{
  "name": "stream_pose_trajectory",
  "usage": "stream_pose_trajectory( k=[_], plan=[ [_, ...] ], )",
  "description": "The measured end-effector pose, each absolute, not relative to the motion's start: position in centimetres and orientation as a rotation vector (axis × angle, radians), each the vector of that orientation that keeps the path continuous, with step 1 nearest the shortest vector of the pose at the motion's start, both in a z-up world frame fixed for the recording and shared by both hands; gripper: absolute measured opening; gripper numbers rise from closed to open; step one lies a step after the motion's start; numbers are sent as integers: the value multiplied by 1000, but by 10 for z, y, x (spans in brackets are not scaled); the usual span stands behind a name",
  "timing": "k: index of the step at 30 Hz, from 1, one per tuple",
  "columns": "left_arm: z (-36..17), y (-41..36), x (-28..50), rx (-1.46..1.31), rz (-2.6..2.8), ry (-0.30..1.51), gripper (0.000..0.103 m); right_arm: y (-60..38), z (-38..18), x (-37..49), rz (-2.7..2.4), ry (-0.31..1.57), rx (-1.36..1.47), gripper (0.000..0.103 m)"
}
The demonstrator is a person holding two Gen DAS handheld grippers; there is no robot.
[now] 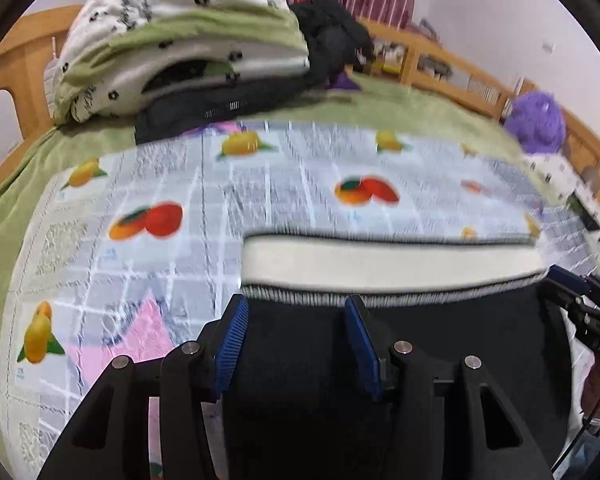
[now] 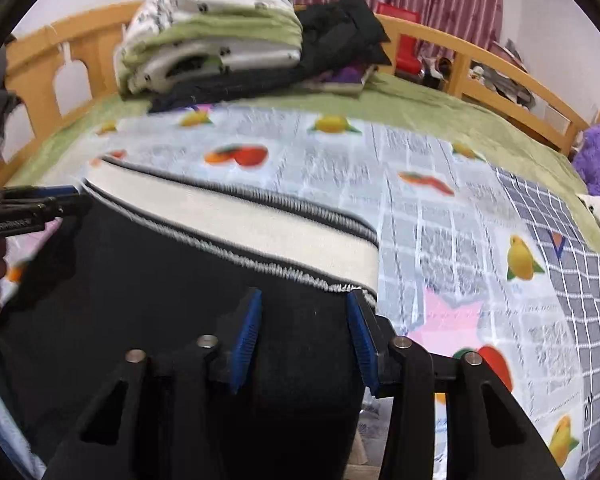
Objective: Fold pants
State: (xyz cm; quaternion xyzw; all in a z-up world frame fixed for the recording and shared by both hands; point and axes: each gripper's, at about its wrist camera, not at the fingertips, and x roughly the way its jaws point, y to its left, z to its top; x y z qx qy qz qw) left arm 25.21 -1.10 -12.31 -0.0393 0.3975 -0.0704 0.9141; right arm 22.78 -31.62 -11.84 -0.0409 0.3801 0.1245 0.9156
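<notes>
Black pants (image 1: 440, 344) with a white waistband (image 1: 388, 260) are lying stretched across a fruit-print bedsheet (image 1: 284, 184). The left gripper (image 1: 296, 344) is clenching the black fabric just below the waistband near its left end, and the right gripper (image 2: 304, 340) is grasping the same fabric at the band's right end. Folded green-and-white bedding (image 2: 216, 36) is sitting at the wooden headboard (image 2: 32, 60), well apart from the pants.

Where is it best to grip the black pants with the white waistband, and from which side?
Grip the black pants just below the white waistband, one gripper near each end, coming from the near edge. The band is a firm, straight, thick edge, so it should hold better than loose fabric.
</notes>
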Motion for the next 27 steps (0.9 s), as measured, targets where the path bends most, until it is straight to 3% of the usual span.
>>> stream_pose_trajectory(
  k=[4, 10, 21, 27],
  plan=[
    [-129, -15, 272, -72, -144, 843, 49, -317, -117, 249, 248, 774, -52, 33],
    [-153, -2, 286, -151, -162, 889, 64, -304, -143, 271, 191, 800, -122, 33],
    [-153, 10, 262, -218, -209, 917, 64, -316, -138, 262, 221, 817, -65, 34],
    [-156, 2, 213, -80, -237, 938, 62, -331, -133, 212, 303, 918, 27, 39]
  ],
)
